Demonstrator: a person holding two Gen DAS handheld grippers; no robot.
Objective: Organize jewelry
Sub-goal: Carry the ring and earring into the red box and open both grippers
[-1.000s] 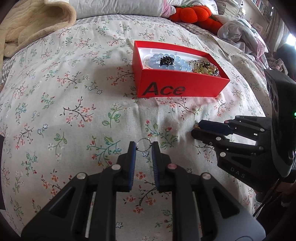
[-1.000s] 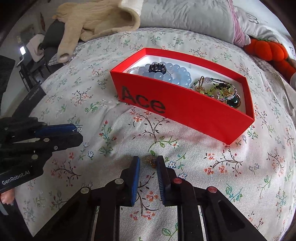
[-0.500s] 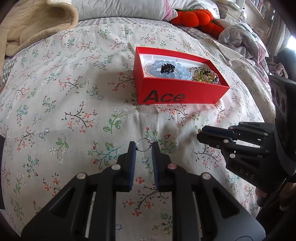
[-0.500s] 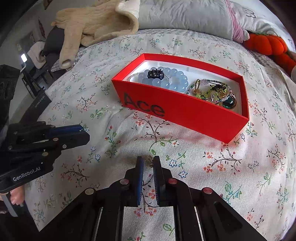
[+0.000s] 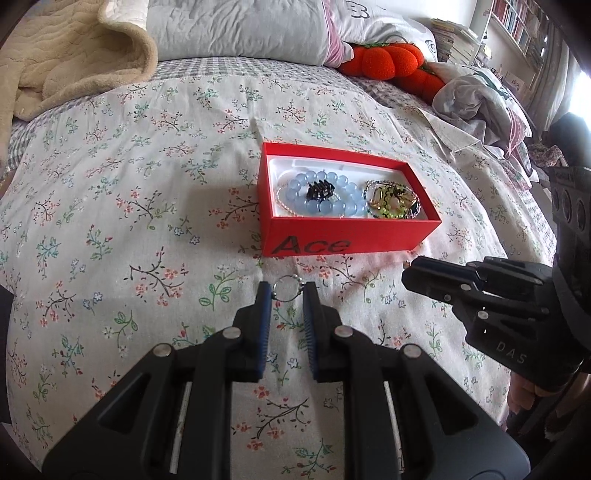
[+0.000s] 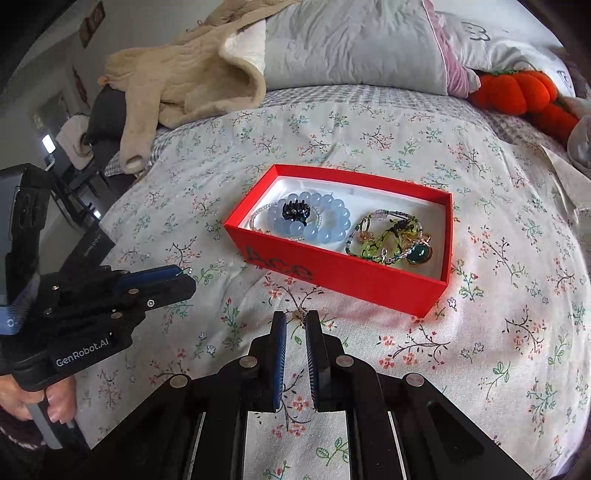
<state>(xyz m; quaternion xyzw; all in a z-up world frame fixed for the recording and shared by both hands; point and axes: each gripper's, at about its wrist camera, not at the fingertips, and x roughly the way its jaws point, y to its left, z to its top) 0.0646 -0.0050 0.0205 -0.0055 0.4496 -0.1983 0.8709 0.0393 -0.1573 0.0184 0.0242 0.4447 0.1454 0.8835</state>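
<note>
Two tongs over a flowered bed, each pinching a small piece of jewelry, near a red box.

The left tongs are narrow and hold a thin silver ring between the tips; the right tongs are almost closed on a tiny golden piece, too small to tell what it is. Both hang above the bedspread, white with little flowers and twigs. Just beyond them the red box, marked "Ace", lies open on the bed; inside, a blue bead bracelet with a black clip on it is at one end, and a tangle of green and gold pieces at the other. Further away are a beige blanket, a grey pillow and an orange plush pumpkin, then crumpled clothes and bookshelves at the room's edge.
</note>
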